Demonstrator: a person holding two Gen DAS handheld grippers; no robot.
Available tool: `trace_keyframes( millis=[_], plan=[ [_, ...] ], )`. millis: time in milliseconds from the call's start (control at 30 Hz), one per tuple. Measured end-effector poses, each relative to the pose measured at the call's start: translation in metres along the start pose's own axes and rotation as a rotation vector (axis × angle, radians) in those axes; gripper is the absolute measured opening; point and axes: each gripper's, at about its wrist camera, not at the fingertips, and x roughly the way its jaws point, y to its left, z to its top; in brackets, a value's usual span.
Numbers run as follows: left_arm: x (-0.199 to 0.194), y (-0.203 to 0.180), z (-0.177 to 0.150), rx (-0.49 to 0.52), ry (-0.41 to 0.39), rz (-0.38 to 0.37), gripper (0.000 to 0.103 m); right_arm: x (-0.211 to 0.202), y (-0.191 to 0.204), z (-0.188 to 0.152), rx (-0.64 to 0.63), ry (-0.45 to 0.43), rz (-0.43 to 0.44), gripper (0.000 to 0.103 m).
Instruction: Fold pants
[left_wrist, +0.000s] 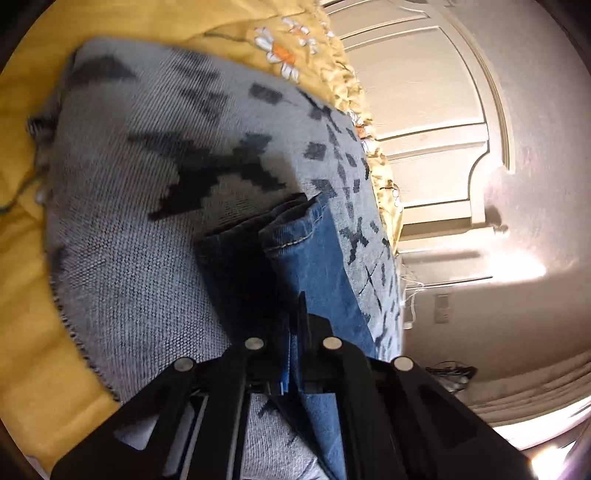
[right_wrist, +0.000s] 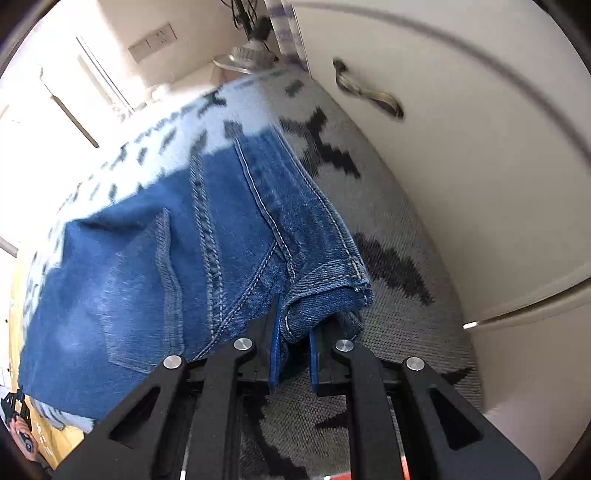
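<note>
Over grey blanket (left_wrist: 122, 258), both hand-held grippers (left_wrist: 295, 332) (right_wrist: 295, 339) clamp jeans (right_wrist: 147, 258).

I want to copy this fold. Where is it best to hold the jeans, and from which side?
Grip the jeans at a stitched edge, coming in level from the side: the hem is thick and bunched, as where the right gripper pinches. The left gripper clamps a leg edge likewise.

I see the blue denim pants (right_wrist: 177, 258) filling the left and centre of my right wrist view, lying spread with a back pocket, doubled seams and pale stitching showing. A hemmed fold bunches at centre right. In my left wrist view, the pants (left_wrist: 314, 266) run as a narrow strip from bottom centre upward, ending in a stitched cuff at mid-frame.
</note>
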Motion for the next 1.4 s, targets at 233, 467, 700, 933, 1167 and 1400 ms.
trace_keyframes(
  millis=[233, 467, 700, 933, 1167, 1400],
  plan=[
    [0.023, 0.019, -0.002, -0.042, 0.034, 0.086, 0.002, 0.01, -0.001, -0.003, -0.026, 0.023, -0.014, 0.009],
    [0.019, 0.021, -0.003, -0.017, 0.003, 0.153, 0.009, 0.021, -0.005, -0.008, -0.037, 0.019, -0.034, 0.016],
    [-0.031, -0.035, -0.03, 0.255, -0.192, 0.245, 0.049, -0.045, 0.024, -0.026, -0.164, -0.107, -0.361, 0.064],
    [0.064, -0.176, -0.12, 0.874, 0.009, 0.106, 0.066, -0.052, 0.159, 0.026, -0.552, -0.188, 0.132, 0.084],
    [0.158, -0.245, -0.218, 1.21, 0.198, 0.033, 0.076, 0.092, 0.291, 0.084, -0.862, 0.093, 0.403, 0.079],
    [0.201, -0.24, -0.252, 1.311, 0.268, 0.078, 0.077, 0.142, 0.324, 0.085, -0.994, 0.247, 0.54, 0.08]
  ],
)
